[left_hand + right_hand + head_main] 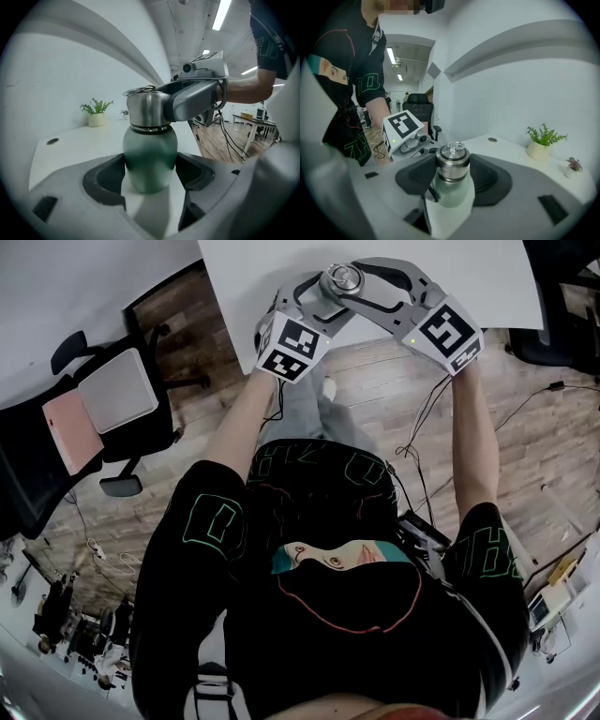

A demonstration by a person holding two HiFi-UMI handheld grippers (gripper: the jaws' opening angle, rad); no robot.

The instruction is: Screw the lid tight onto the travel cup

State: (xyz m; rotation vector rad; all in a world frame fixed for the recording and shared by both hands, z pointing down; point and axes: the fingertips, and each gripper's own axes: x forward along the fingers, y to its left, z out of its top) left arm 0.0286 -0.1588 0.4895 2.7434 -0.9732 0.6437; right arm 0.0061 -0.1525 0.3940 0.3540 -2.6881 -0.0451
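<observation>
White worktop (244,296) — left tongs (150,177) clamp the cup (150,145) steady between them; right tongs (452,177) pinch the lid (452,160) — for twisting.

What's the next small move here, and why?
Probably roll the right gripper clockwise to turn the lid down. Its jaws bear on both sides of the lid, the left gripper clamps the cup, and a dark band shows under the lid.

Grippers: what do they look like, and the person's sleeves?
The left gripper and right gripper are grey with dark pads. Each has a white cube with black square markers and thin black cables. The shirt is black, short-sleeved, with green print.
</observation>
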